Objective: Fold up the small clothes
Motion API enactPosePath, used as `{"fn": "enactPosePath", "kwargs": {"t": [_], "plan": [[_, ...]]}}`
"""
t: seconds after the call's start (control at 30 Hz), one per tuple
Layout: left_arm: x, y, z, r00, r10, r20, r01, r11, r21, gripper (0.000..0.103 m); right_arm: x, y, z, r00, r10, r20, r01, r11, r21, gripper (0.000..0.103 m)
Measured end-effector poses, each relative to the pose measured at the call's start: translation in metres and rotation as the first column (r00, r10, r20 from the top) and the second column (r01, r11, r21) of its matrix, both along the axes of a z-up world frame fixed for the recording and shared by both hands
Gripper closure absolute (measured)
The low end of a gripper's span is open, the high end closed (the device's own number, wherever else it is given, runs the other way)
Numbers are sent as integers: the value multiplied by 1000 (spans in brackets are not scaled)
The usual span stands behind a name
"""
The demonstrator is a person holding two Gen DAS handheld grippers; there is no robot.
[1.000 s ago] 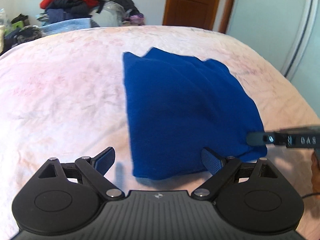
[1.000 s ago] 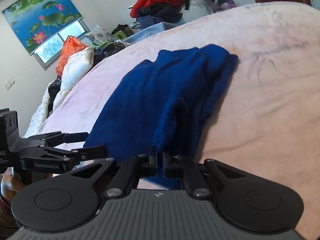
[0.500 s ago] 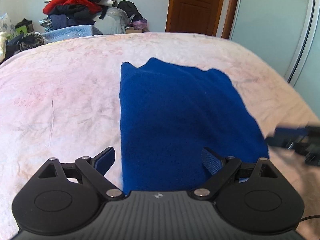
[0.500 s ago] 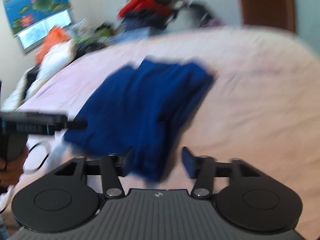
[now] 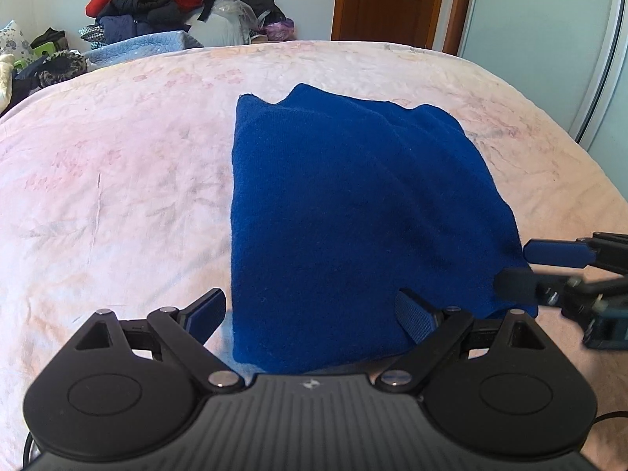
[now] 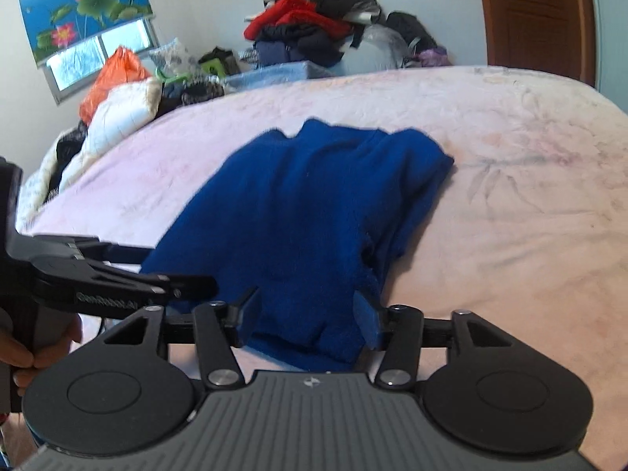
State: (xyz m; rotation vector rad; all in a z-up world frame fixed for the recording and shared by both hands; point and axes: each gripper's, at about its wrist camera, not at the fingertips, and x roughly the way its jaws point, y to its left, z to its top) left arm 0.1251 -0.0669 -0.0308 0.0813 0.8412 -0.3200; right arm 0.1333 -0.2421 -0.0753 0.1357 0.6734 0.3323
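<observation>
Blue garment [image 5: 353, 212] folded, lying mid-bed [image 5: 117, 180], its near hem hidden under both tools. Left gripper [image 5: 310, 310] spread wide, empty. Right gripper [image 6: 310, 314] jaws opening, cloth between the fingers; contact hard to judge.

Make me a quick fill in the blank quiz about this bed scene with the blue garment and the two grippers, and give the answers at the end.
1. The folded knit garment lying on the bed is dark ____.
2. The pale pink floral bedspread lies ____ the garment.
3. The left gripper has its jaws ____, with nothing pinched.
4. The right gripper is opening, and the garment's near edge lies ____ its fingers.

Answers: blue; under; open; between
</observation>
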Motion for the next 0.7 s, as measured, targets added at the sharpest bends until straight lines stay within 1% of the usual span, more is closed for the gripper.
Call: {"fn": "enactPosePath", "kwargs": {"t": [0.03, 0.07, 0.1, 0.2, 0.23, 0.27, 0.37, 0.4, 0.47, 0.57, 0.6, 0.67, 0.7], "plan": [[-1, -1, 0, 1000, -3, 2, 3, 1000, 2, 9, 2, 1, -3, 1000, 6, -15, -6, 1000, -23, 32], [-1, -1, 1, 1000, -4, 4, 4, 1000, 3, 9, 5, 0, -7, 999, 9, -42, -11, 999, -41, 33], [-2, -1, 3, 1000, -6, 9, 6, 1000, 3, 9, 5, -2, -9, 998, 4, -55, -5, 999, -36, 32], [1, 0, 8, 1000, -9, 27, 9, 1000, 9, 9, 6, -20, -6, 999, -25, -46, 29, 997, 74, 32], [4, 1, 10, 999, -9, 34, 8, 1000, 17, 9, 9, -27, -4, 998, -42, -47, 47, 993, 107, 28], [8, 1, 11, 999, -4, 42, 3, 1000, 25, 9, 14, -32, -3, 997, -59, -48, 65, 989, 131, 23], [24, 4, 20, 998, 20, 64, -21, 1000, 19, 9, 35, -45, -2, 994, -89, -56, 97, 982, 161, 17], [30, 6, 23, 997, 27, 73, -28, 1000, 4, 9, 44, -48, -3, 993, -98, -62, 108, 980, 170, 17], [49, 12, 27, 995, 52, 84, -48, 998, -44, 9, 63, -56, -8, 988, -126, -86, 142, 967, 213, 12], [85, 28, 24, 992, 105, 72, -95, 986, -136, 9, 93, -70, -22, 980, -128, -151, 172, 926, 337, 11], [98, 33, 21, 992, 109, 56, -98, 980, -172, 9, 101, -73, -27, 981, -111, -161, 165, 910, 381, 11], [126, 43, 10, 993, 111, -27, -115, 964, -238, 9, 117, -77, -34, 984, -83, -160, 148, 880, 452, 11], [138, 48, 4, 993, 95, -70, -112, 949, -294, 9, 126, -79, -36, 984, -77, -160, 145, 866, 479, 11]]}}
